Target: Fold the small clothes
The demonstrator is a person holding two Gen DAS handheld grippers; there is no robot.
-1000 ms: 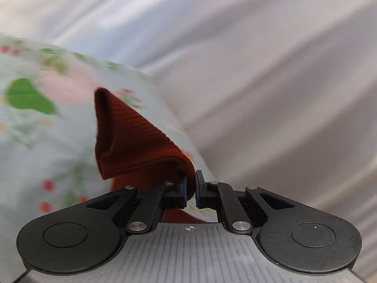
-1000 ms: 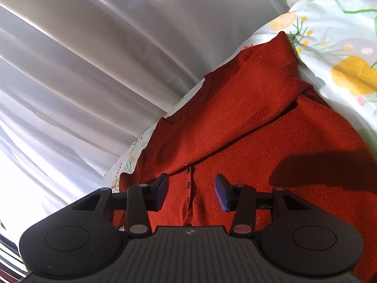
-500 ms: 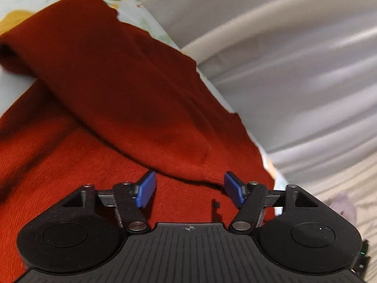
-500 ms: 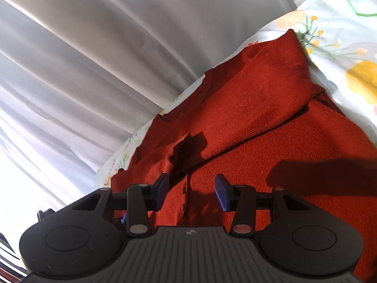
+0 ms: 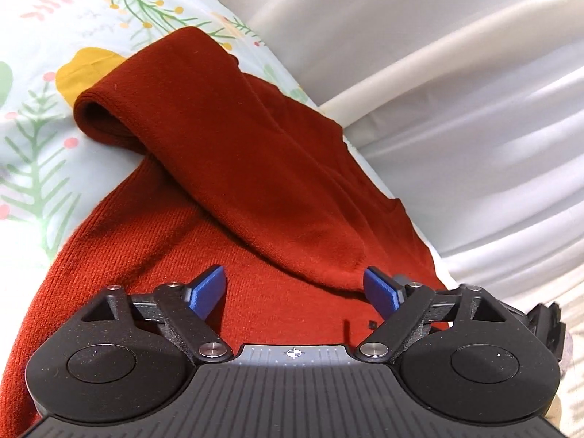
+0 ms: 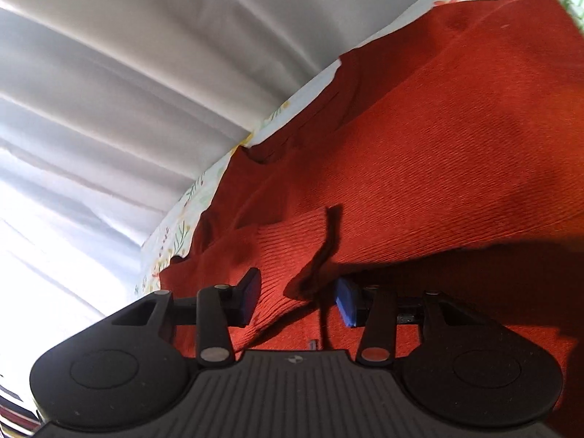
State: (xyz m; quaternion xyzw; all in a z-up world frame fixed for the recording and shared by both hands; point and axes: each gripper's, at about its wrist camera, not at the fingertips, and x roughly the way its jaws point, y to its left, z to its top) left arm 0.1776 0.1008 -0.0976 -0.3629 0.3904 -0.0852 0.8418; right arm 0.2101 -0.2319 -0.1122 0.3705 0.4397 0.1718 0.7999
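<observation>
The left hand-held gripper (image 5: 294, 288) hangs just over the red cardigan (image 5: 153, 255) with its jaws spread wide and nothing between them; the cuff (image 5: 328, 266) of a sleeve (image 5: 226, 146) folded across the body lies right ahead of the blue pads (image 5: 208, 288). The right hand-held gripper (image 6: 297, 297) is likewise parted and empty, low over the same cardigan (image 6: 438, 168), with the ribbed cuff (image 6: 292, 252) lying between and just ahead of its fingertips. The cardigan lies spread on a floral sheet (image 5: 40, 73), near the edge that meets a pale curtain (image 5: 456, 73); whether the sheet covers a bed or a desk cannot be told. One sleeve appears already laid diagonally over the front, so the sleeve-folding step looks done or nearly so on this side. The other sleeve is not clearly visible. The next move probably calls for tidying the cuff so it sits inside the body's outline, then pinching a side or hem edge with both tools, taking only the layers meant to travel, and carrying it over evenly so the loose knit does not drag the sleeve askew.
</observation>
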